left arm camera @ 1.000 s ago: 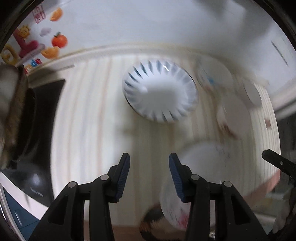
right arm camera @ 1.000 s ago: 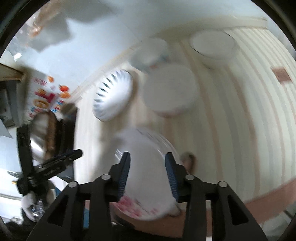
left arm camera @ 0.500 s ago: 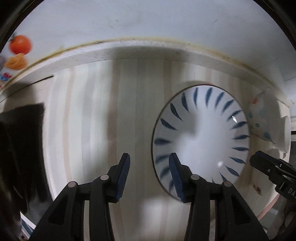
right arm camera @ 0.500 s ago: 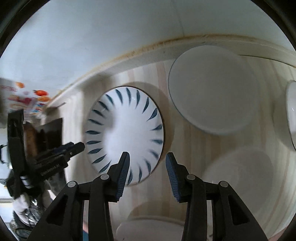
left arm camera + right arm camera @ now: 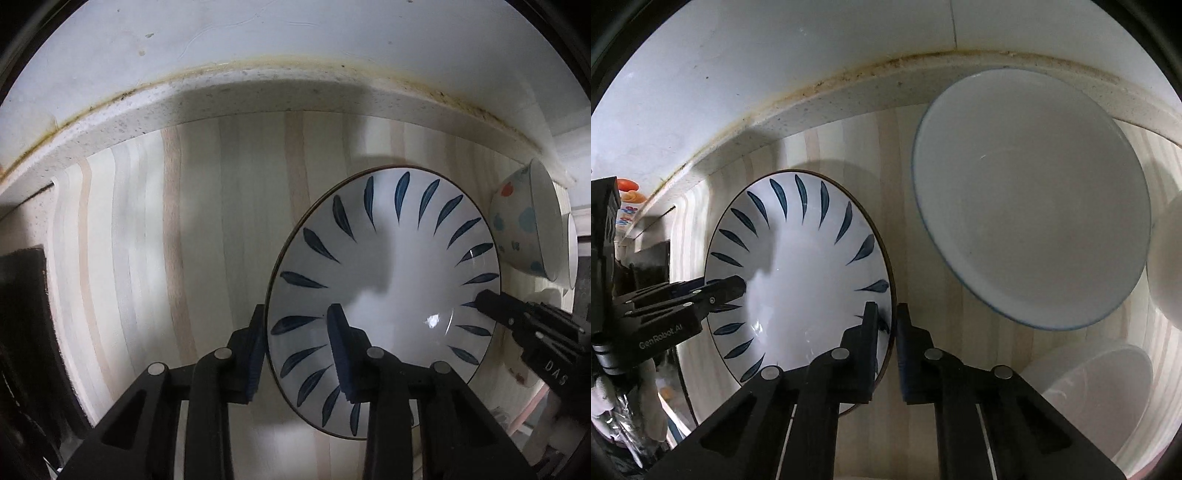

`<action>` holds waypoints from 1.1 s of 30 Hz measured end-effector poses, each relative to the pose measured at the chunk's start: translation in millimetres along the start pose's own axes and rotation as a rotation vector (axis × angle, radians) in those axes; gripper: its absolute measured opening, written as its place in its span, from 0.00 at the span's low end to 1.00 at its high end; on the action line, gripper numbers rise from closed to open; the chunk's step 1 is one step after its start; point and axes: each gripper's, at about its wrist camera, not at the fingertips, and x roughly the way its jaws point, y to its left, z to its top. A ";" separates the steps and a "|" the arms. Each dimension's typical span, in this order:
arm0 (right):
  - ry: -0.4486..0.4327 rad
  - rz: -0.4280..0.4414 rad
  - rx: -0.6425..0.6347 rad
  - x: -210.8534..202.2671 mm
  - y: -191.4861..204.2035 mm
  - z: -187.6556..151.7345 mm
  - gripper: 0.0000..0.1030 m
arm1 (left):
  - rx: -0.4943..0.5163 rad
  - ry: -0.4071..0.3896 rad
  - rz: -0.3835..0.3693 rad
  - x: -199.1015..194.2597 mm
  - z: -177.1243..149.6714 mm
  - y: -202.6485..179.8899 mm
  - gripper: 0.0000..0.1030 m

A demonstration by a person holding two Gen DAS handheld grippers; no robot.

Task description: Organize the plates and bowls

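Both grippers have been closing | you are clamping left gripper (image 5: 297,345) and right gripper (image 5: 886,332) on opposite rims of white blue-leaf ceramic plate (image 5: 384,295) near worktop's back edge | lift is looking ready.

The leaf-pattern plate (image 5: 384,266) is white with dark blue leaf strokes fanning round its rim and a thin dark edge line. The countertop (image 5: 207,229) is pale wood in cream and tan stripes. The spotted bowl (image 5: 517,221) is cream with light blue and orange-red spots. The large bowl (image 5: 1030,199) is plain white (a faint blue rim line). Both grippers' fingers (image 5: 255,350) are black with blue pads.
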 end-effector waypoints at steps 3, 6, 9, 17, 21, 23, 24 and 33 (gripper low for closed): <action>-0.008 0.002 -0.003 -2.9 0.1 -3.0 0.10 | 0.002 -0.009 0.007 -5.1 -7.2 -7.8 0.29; -0.009 0.007 -0.009 -9.8 -2.9 -5.3 0.10 | 0.003 -0.021 0.002 -11.3 -10.0 -17.1 0.29; -0.019 0.018 -0.013 -21.0 -3.9 -11.3 0.10 | 0.015 -0.041 -0.002 -23.0 -17.7 -22.0 0.29; -0.052 0.049 -0.039 -67.8 -9.6 -37.5 0.10 | 0.024 -0.096 -0.013 -70.0 -42.9 -26.0 0.29; -0.075 0.062 -0.056 -97.2 -12.4 -58.8 0.10 | 0.046 -0.127 -0.008 -88.6 -66.7 -40.9 0.29; -0.084 0.070 -0.060 -106.2 -14.5 -68.7 0.10 | 0.059 -0.142 -0.004 -96.4 -76.9 -49.9 0.29; -0.088 0.071 -0.059 -109.7 -16.0 -74.0 0.10 | 0.070 -0.150 0.000 -101.0 -85.6 -56.1 0.29; -0.080 0.084 -0.047 -138.2 -45.6 -145.5 0.10 | 0.099 -0.160 -0.022 -108.1 -127.3 -90.7 0.29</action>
